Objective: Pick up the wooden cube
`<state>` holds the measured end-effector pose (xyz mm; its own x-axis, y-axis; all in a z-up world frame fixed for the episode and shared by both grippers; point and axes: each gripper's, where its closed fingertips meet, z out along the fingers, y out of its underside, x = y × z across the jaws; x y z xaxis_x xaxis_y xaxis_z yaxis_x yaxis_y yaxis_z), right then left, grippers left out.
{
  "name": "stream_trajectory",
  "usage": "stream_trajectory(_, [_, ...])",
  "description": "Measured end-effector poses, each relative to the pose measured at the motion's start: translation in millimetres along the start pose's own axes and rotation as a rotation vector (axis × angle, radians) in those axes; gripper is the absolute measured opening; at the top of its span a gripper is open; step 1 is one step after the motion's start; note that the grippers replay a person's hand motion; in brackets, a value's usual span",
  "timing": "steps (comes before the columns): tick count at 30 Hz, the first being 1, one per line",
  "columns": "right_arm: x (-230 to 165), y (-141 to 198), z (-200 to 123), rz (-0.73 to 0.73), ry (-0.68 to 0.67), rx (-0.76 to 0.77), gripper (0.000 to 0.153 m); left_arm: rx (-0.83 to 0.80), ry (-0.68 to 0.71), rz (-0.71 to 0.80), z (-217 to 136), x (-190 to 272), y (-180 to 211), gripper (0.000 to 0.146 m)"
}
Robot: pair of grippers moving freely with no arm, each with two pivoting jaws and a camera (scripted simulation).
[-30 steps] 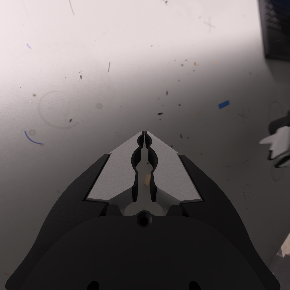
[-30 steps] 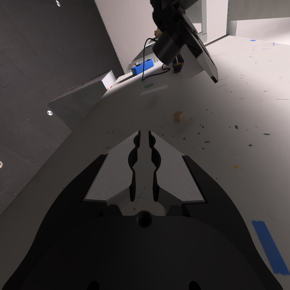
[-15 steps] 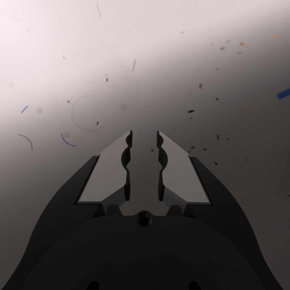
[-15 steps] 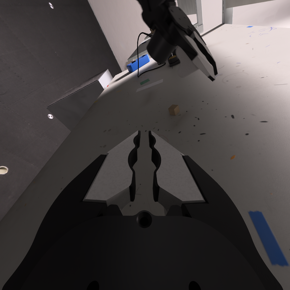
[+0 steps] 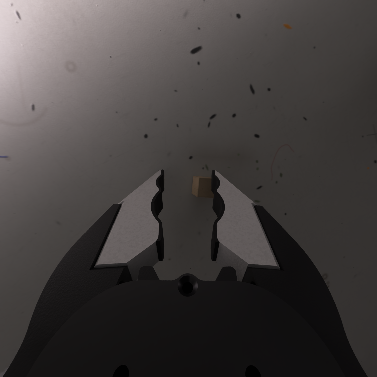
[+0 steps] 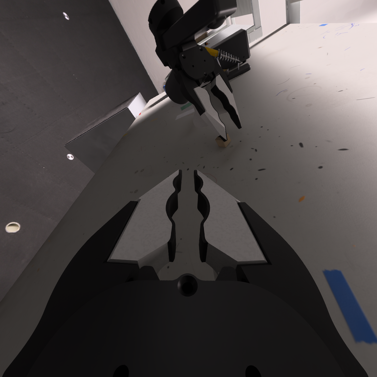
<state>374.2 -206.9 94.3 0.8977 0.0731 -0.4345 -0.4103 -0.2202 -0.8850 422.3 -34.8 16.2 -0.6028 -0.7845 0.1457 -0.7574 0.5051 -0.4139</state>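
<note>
The wooden cube (image 5: 201, 186) is small and tan and sits on the speckled white table (image 5: 102, 102). My left gripper (image 5: 187, 172) is open and points down at it. The cube lies between the fingertips, close against the right finger (image 5: 234, 214), which hides its right edge. In the right wrist view the left gripper (image 6: 231, 132) hangs over the cube (image 6: 223, 142), with one fingertip at the cube and the other a little higher. My right gripper (image 6: 187, 171) is low over the table, short of the cube, narrowly open and empty.
A grey box (image 6: 102, 134) stands at the table's left edge against a dark wall (image 6: 51, 81). A black device (image 6: 234, 40) sits at the far end. A blue tape strip (image 6: 350, 310) lies on the table at the right.
My left gripper went from shut to open and came down over the cube, which now shows between its fingers. My right gripper has hardly moved and kept its narrow gap.
</note>
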Motion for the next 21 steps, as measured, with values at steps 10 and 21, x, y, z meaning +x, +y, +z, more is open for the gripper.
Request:
stream_trajectory(10, [-3,2,0,-0.015,0.002,-0.011,0.012,-0.028,-0.030,0.029,-1,13,16,0.053])
stream_trajectory(21, [-3,3,1,-0.010,-0.004,-0.016,0.012,-0.019,0.007,0.043,-1,15,16,0.032])
